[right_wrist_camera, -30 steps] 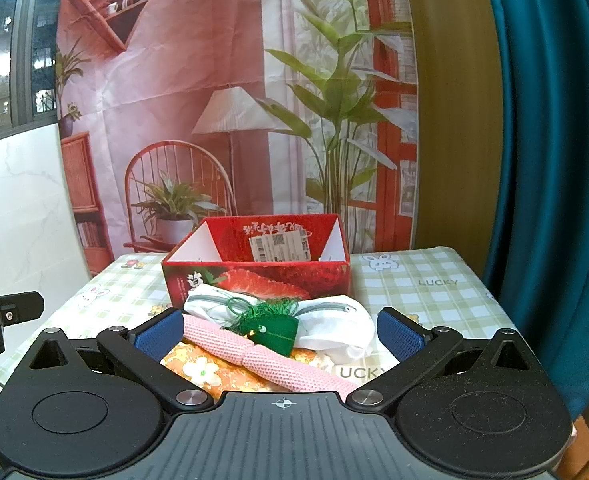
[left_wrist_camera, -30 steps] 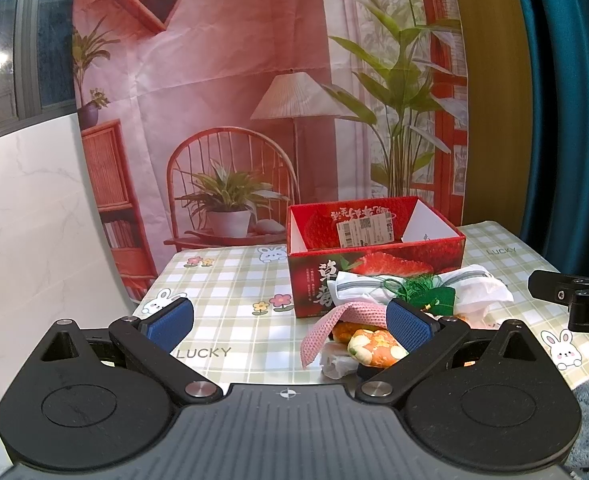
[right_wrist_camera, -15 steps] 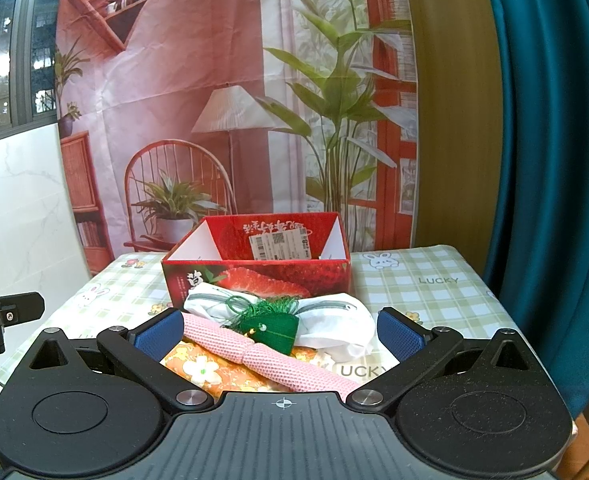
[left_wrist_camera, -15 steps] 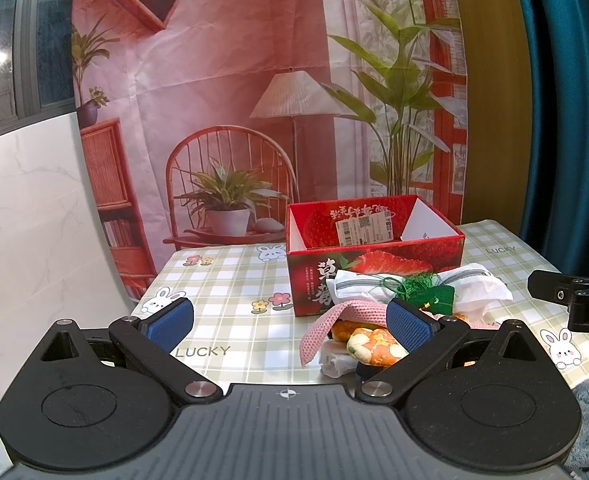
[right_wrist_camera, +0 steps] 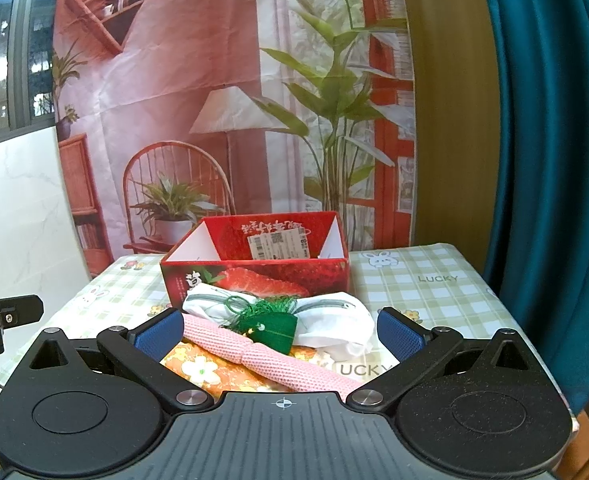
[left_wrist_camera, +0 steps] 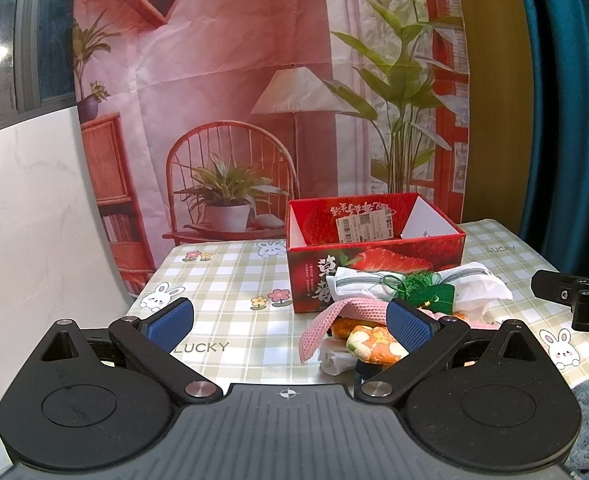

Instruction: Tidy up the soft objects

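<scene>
A heap of soft things lies on the bench (right_wrist_camera: 434,280), touching the front wall of one red strawberry box (right_wrist_camera: 254,276) that stands open and shows only a paper label inside. On top of the heap is one small green pouch (right_wrist_camera: 278,330) with a tangle of green cord, resting on one crumpled white cloth (right_wrist_camera: 334,320). One pink knitted band (right_wrist_camera: 262,356) runs slantwise across one orange pad with a flower print (right_wrist_camera: 198,368), which lies lowest. From the left wrist view the band's end hangs over the heap's near edge. The left gripper (left_wrist_camera: 290,322) is spread wide and holds nothing, its right finger in front of the heap. The right gripper (right_wrist_camera: 280,334) is likewise spread wide and empty, with the heap seen between its fingers.
</scene>
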Demonstrator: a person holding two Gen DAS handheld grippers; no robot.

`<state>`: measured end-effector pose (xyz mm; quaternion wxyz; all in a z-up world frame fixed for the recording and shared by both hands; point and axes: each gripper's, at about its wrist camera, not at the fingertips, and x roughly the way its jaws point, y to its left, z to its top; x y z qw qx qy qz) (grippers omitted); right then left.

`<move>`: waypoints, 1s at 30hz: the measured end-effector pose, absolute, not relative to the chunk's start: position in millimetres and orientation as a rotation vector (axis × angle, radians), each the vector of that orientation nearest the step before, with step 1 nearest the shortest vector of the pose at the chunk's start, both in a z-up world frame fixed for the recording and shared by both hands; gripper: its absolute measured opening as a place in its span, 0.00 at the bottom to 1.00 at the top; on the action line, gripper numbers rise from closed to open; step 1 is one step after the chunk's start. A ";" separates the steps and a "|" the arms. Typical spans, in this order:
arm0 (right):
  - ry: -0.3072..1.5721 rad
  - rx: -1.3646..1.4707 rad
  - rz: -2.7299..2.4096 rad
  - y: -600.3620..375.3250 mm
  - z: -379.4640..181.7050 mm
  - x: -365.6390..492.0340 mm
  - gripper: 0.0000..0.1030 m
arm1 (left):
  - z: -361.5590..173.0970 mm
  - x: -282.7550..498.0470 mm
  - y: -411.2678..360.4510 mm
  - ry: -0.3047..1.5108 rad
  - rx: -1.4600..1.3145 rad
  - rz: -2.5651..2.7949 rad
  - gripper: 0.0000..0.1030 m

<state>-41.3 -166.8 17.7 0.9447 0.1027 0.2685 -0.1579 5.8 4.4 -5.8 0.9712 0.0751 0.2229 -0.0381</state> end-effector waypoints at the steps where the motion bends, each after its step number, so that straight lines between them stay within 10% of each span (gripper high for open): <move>1: 0.547 0.211 -0.322 -166.4 16.8 -41.6 1.00 | -5.9 5.8 4.0 0.451 0.153 -0.079 1.00; 30: 0.539 0.331 -0.280 -214.5 -33.7 -4.2 1.00 | -52.5 85.8 -23.3 0.486 0.198 -0.148 1.00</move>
